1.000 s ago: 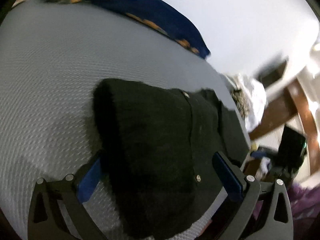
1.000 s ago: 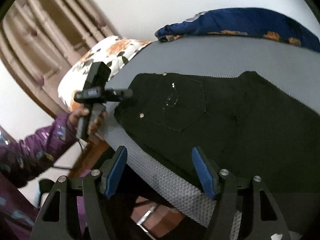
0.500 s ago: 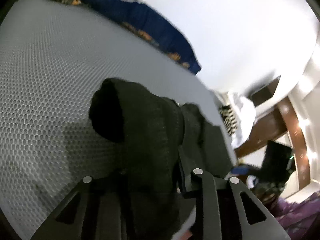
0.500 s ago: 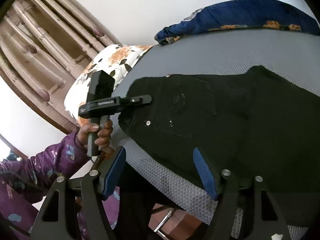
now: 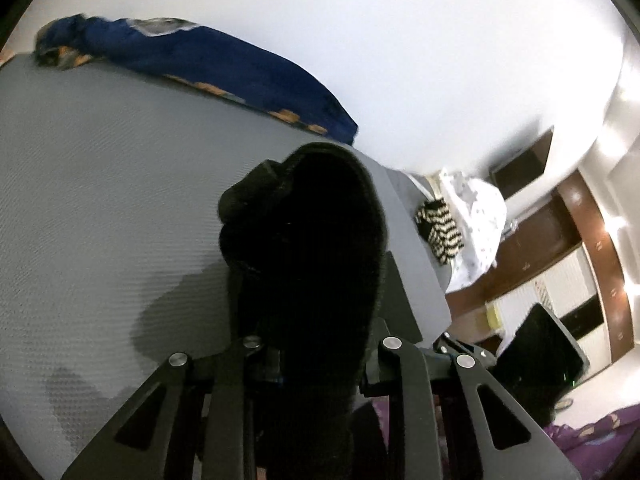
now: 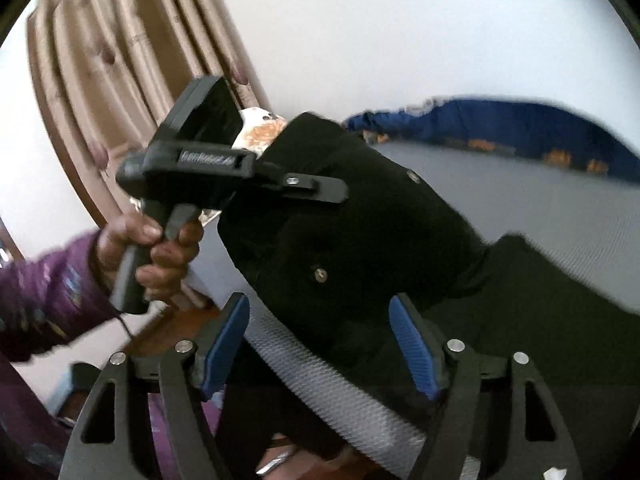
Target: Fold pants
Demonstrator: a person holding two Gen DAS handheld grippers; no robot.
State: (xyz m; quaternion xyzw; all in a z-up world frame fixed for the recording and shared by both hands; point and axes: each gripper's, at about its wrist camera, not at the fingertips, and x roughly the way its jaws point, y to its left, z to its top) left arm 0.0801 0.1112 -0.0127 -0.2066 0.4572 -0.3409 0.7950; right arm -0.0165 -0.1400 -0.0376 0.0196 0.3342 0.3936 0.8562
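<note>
The bed under me is the biggest thing here, its grey honeycomb-textured cover spread wide in my left wrist view and running on as a pale strip along the near edge in my right wrist view. Along its far side, against the white wall, lies a dark blue blanket with orange patches. Past the bed's corner sit a white bundle of cloth and a black-and-white striped piece just beside it.

The black pants lie mostly flat on the bed to the right in my right wrist view, while their end with the metal rivets is lifted off the cover into a bunched hump. My left claw is clamped on that raised end; in its own view the dark cloth fills the narrow gap between the jaws, and they have just closed onto it. My left hand, in a purple sleeve, grips the handle.

My right claw hangs spread wide, its blue pads apart and gripping nothing; its jaws have just been opening, with the pants' lower edge and the bed's rim showing between them.
</note>
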